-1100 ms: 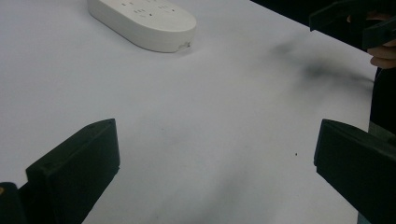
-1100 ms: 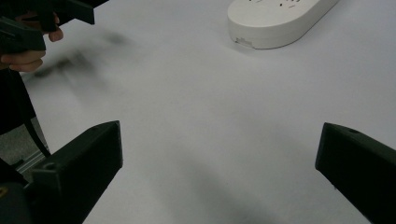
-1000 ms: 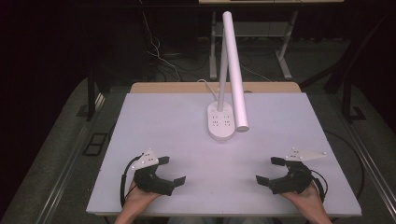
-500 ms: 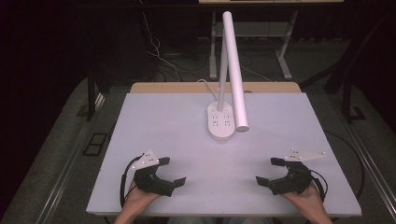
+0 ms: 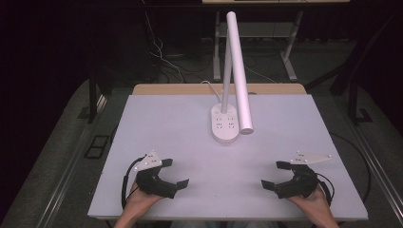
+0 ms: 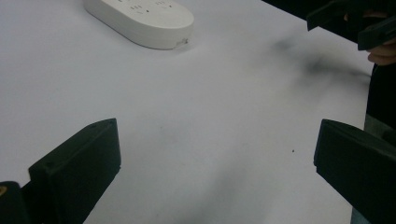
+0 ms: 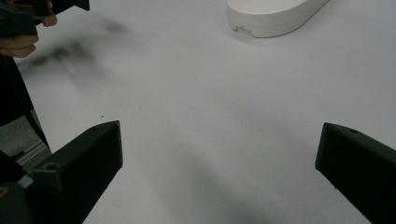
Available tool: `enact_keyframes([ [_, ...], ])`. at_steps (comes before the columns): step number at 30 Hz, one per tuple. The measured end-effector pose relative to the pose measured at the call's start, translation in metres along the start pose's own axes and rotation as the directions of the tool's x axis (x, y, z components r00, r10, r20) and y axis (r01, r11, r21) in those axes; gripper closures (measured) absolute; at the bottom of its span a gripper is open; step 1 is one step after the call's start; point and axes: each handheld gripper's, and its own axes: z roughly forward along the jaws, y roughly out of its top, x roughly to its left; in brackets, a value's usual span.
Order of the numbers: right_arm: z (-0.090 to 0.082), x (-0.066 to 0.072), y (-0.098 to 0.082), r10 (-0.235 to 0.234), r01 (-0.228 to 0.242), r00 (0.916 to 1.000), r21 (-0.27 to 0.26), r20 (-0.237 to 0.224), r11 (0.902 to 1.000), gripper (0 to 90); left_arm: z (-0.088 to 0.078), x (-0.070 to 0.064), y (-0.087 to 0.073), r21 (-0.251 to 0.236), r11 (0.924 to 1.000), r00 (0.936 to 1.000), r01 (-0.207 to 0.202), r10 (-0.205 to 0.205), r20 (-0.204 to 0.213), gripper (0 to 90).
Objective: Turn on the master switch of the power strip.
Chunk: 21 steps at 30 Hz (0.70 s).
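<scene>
Here, left tongs wide apart, right tongs wide apart, both holding nothing

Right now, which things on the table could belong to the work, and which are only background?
Likely for the work:
- white desk lamp with oval socket base
- left gripper, open
- right gripper, open

Only background:
- white table top
- cables on the floor
</scene>
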Motion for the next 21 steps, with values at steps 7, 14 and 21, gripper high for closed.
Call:
enact_keyframes([
  [7,-0.001,-0.001,-0.001,-0.003,0.003,1.0,-0.002,0.004,1.0,0.1,-0.004,0.005,0.004,-0.004,0.9998,0.9998,0.02,-0.02,0.002,0.0],
  [14,-0.001,-0.001,-0.001,-0.004,0.004,1.0,0.001,0.005,1.0,0.1,-0.006,0.009,0.012,0.004,0.9999,0.9998,0.013,-0.013,0.012,0.0],
  [21,-0.002,-0.001,-0.002,-0.006,0.006,1.0,0.003,0.008,1.0,0.1,0.0,0.012,0.022,0.038,0.9992,0.9998,-0.015,0.014,0.015,0.0],
])
